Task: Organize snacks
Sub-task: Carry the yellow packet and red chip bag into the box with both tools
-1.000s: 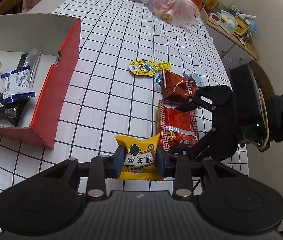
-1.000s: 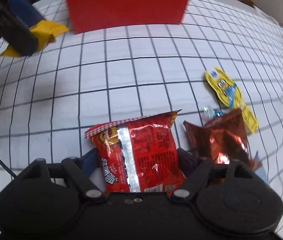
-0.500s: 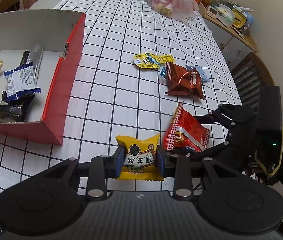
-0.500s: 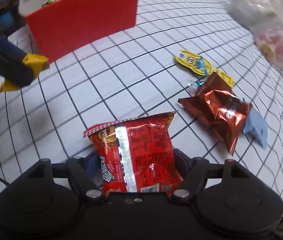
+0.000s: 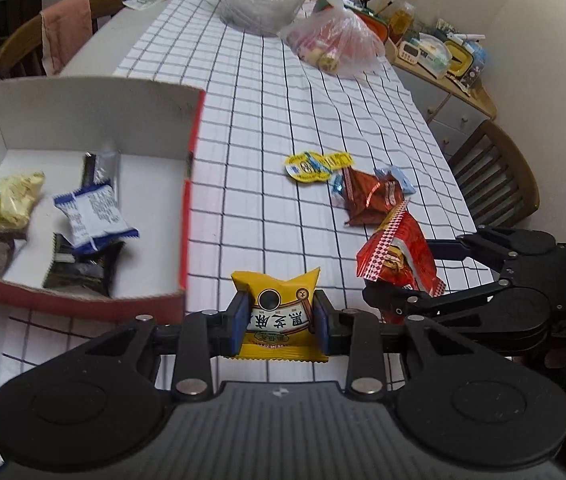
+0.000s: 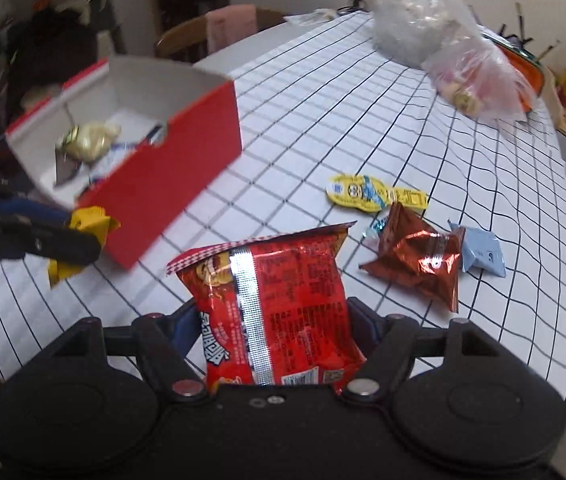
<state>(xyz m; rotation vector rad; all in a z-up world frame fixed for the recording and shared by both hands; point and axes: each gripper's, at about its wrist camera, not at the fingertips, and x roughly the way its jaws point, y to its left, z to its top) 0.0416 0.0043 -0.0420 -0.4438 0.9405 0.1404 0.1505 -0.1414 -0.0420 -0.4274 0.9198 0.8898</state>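
A: State the left gripper [image 5: 279,318] condition.
B: Its fingers [image 5: 240,320] are clamping a yellow packet [image 5: 276,300], holding it clear of the worktop [image 5: 283,120], just beside the red box [image 5: 187,216].
A: And the right gripper [image 6: 273,328]?
B: Its fingers are gripping a red packet [image 6: 267,300] by the sides, having just been closing slightly. A brown packet [image 6: 415,260] and a yellow sachet [image 6: 363,194] are lying on the worktop.
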